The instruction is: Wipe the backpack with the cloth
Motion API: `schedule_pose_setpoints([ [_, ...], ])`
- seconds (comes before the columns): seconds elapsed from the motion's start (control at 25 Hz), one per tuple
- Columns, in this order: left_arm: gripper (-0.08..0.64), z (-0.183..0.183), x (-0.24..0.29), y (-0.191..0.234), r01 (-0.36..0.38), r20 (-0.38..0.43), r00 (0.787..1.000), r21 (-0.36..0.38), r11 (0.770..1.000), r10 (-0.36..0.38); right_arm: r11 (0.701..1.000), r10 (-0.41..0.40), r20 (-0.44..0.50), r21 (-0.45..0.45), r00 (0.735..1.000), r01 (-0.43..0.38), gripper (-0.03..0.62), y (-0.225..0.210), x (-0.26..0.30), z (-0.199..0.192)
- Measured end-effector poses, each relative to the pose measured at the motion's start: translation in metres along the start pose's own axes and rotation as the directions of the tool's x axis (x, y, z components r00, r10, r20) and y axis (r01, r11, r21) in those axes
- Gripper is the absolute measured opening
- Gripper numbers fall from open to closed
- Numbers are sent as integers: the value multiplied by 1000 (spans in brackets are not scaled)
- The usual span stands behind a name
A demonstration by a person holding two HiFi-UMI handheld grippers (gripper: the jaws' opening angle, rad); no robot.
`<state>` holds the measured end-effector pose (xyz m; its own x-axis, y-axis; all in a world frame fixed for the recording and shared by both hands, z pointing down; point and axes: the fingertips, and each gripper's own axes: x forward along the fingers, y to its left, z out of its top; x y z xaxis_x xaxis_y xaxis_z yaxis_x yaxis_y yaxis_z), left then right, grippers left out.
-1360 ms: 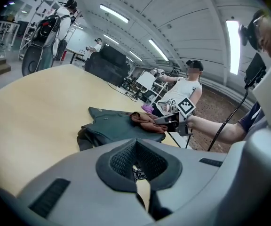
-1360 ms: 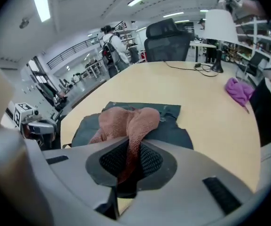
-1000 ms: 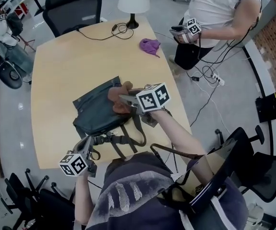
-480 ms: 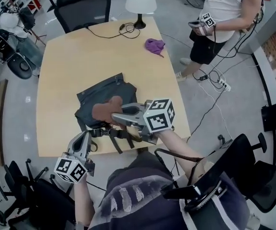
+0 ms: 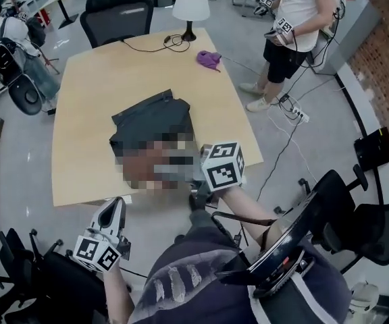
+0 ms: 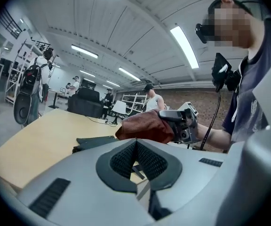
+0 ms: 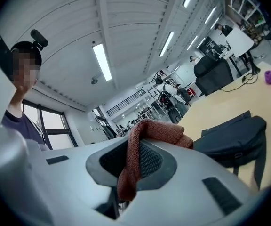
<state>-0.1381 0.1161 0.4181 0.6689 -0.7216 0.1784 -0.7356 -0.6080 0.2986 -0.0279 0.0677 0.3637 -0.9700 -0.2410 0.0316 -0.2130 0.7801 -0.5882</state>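
The dark grey backpack [image 5: 150, 121] lies flat on the wooden table [image 5: 86, 106], its straps toward the near edge. A rust-brown cloth [image 7: 145, 135] is clamped in my right gripper [image 7: 131, 166] and drapes over its jaws. In the head view a mosaic patch hides those jaws and the cloth at the backpack's near end. The left gripper view has the cloth [image 6: 144, 126] held above the backpack [image 6: 93, 142]. My left gripper [image 6: 136, 161] is shut with nothing in it, off the table's near edge [image 5: 115, 208], apart from the backpack.
A white lamp [image 5: 191, 4] and its black cable [image 5: 164, 44] stand at the table's far edge, with a purple rag [image 5: 209, 59] nearby. Office chairs [image 5: 117, 9] are behind the table. A person [image 5: 296, 19] stands at the far right. Another chair [image 5: 343, 214] is close at my right.
My right gripper has drawn the cloth across the backpack toward its near end. The left gripper has pulled back off the table's near edge. The head view has backed away.
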Motion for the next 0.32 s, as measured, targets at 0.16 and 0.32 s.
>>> schedule_pose_setpoints([
  [0.16,6,-18,-30,-15,39,-2,999,-21,999,-39,999,10,10,33,1000,-11,40,39,4,-29],
  [0.32,6,-17,-48,-34,80,24,996,11,997,-81,999,14,20,36,1000,-15,38,71,-4,-46],
])
